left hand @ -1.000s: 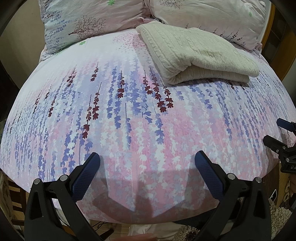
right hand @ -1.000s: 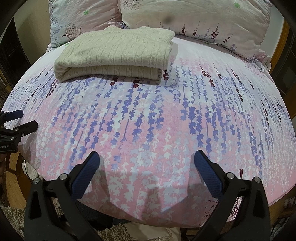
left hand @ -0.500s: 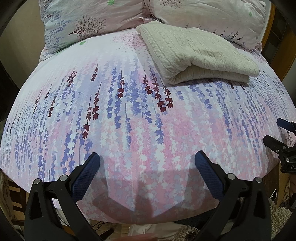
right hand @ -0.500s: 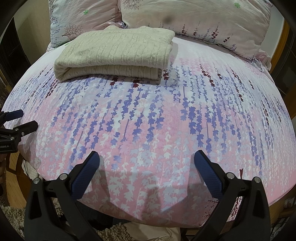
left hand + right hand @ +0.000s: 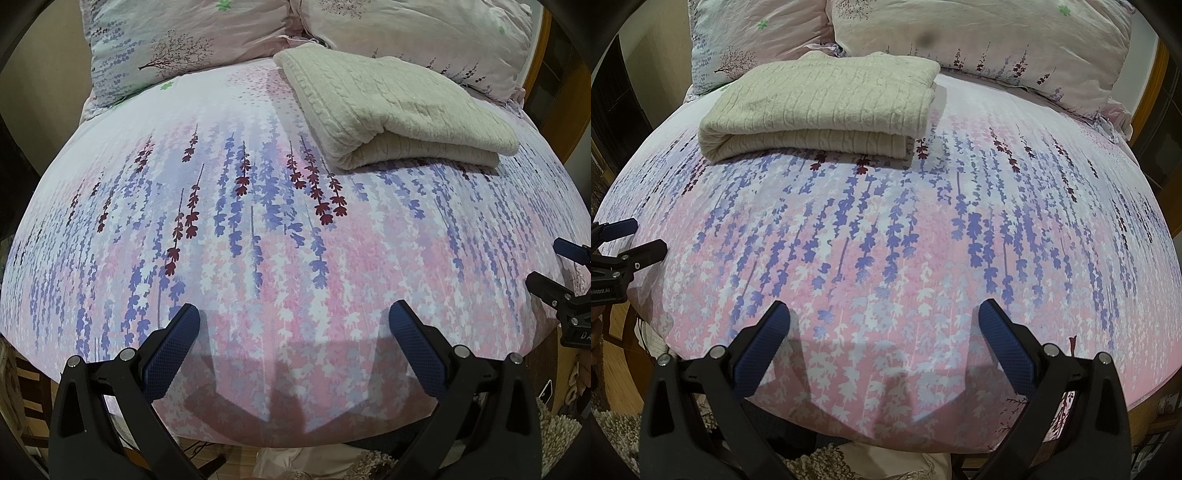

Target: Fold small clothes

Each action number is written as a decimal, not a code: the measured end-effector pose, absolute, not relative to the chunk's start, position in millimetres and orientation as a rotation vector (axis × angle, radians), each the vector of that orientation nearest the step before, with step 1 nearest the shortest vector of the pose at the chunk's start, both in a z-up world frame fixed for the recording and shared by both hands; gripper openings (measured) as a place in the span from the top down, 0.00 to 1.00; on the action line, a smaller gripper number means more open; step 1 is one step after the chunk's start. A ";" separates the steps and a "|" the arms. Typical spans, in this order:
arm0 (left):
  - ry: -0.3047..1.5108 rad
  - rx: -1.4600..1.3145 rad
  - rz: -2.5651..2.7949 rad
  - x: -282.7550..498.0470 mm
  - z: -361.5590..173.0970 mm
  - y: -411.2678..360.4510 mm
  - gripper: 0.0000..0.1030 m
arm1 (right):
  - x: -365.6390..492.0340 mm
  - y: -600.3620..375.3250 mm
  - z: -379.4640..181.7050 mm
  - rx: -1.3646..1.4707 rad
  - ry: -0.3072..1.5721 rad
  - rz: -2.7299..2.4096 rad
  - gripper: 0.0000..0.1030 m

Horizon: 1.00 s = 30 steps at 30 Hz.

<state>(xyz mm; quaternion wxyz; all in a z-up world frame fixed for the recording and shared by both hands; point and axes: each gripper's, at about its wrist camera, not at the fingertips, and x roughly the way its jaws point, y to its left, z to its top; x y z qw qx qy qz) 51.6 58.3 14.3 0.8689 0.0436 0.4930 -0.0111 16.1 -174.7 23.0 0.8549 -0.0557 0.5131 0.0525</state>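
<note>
Up at the far end of the bed (image 5: 258, 258), right in front of the pillows (image 5: 979, 40), sits a cream cable-knit sweater (image 5: 391, 110), or possibly a small knit blanket, hard to say. It's lying flat on the floral sheet, doubled over already with the rounded fold facing the near side. From the left view it's far right; from the right view it's far left, so it sits roughly between the two tools but well apart from both.

Left tool (image 5: 291, 321) is wide open with nothing in it, hovering over the near edge of the bed. Right tool (image 5: 881, 319) is the same: jaws spread, empty, low over the sheet.

Handling guess: thick, soft, floppy knit. Not heavy, not slippery either, since the ribbed texture should give the pads plenty of bite. It'll sag and stretch if lifted by one point, so I'd pinch both layers at the two near corners of the folded edge, one tool each.

Orientation: its long axis looks to run left-right across the bed, fold line along that axis, loose edges toward the pillows. The far side is hard to see, so I can't tell exactly how its layers stack there.
</note>
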 end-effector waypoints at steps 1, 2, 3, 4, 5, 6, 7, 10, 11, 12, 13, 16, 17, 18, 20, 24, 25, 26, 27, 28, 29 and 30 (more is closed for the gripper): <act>1.028 0.091 -0.023 51.3 14.3 58.6 0.01 | 14.5 -174.9 23.0 -0.117 1.079 0.110 0.02; 1.025 0.092 -0.023 50.8 14.0 58.7 0.01 | 16.0 -174.6 23.0 -0.117 1.079 0.110 0.02; 1.024 0.092 -0.025 50.0 14.1 58.6 0.01 | 16.0 -174.6 23.0 -0.117 1.079 0.110 0.02; 1.025 0.093 -0.027 49.6 14.2 58.7 0.01 | 15.8 -174.7 23.0 -0.117 1.079 0.110 0.02; 1.029 0.094 -0.028 49.8 14.5 58.8 0.01 | 15.9 -174.7 23.0 -0.117 1.079 0.110 0.02; 1.033 0.094 -0.028 49.7 14.4 58.5 0.01 | 16.0 -174.7 23.0 -0.117 1.079 0.111 0.02; 1.036 0.094 -0.028 50.4 14.6 58.5 0.01 | 15.2 -174.8 23.0 -0.117 1.079 0.111 0.02; 1.041 0.094 -0.028 52.3 14.5 58.7 0.01 | 15.7 -174.8 22.9 -0.117 1.079 0.111 0.02; 1.041 0.094 -0.029 52.4 14.6 58.8 0.01 | 15.7 -174.7 22.8 -0.118 1.079 0.111 0.02; 1.040 0.095 -0.029 52.5 14.6 58.8 0.01 | 15.6 -174.7 22.8 -0.117 1.079 0.111 0.02; 1.041 0.095 -0.029 52.6 14.6 58.9 0.01 | 15.5 -174.7 22.8 -0.118 1.079 0.111 0.02; 1.042 0.095 -0.029 52.3 14.5 58.6 0.01 | 15.5 -174.7 22.8 -0.117 1.079 0.111 0.02; 1.041 0.094 -0.028 52.2 14.5 58.5 0.01 | 15.7 -174.7 22.8 -0.118 1.078 0.111 0.02; 1.041 0.094 -0.028 52.2 14.6 58.5 0.01 | 14.2 -174.9 22.8 -0.117 1.078 0.111 0.02; 1.041 0.094 -0.028 52.3 14.6 58.5 0.01 | 15.7 -174.7 22.8 -0.118 1.078 0.112 0.02; 1.041 0.094 -0.028 52.4 14.6 58.6 0.01 | 14.3 -174.8 22.8 -0.118 1.078 0.111 0.02; 1.041 0.094 -0.028 52.4 14.6 58.6 0.01 | 15.6 -174.7 22.8 -0.118 1.078 0.112 0.02; 1.041 0.095 -0.028 52.4 14.6 58.6 0.01 | 15.8 -174.7 22.7 -0.118 1.078 0.112 0.02; 1.041 0.095 -0.028 52.4 14.7 58.6 0.01 | 15.8 -174.7 22.8 -0.118 1.078 0.112 0.02; 1.041 0.095 -0.029 52.5 14.7 58.6 0.01 | 15.5 -174.7 22.7 -0.118 1.078 0.112 0.02; 1.041 0.095 -0.028 52.5 14.6 58.6 0.01 | 15.7 -174.7 22.7 -0.118 1.078 0.112 0.02; 1.041 0.095 -0.029 52.5 14.7 58.6 0.01 | 15.7 -174.7 22.7 -0.118 1.078 0.112 0.02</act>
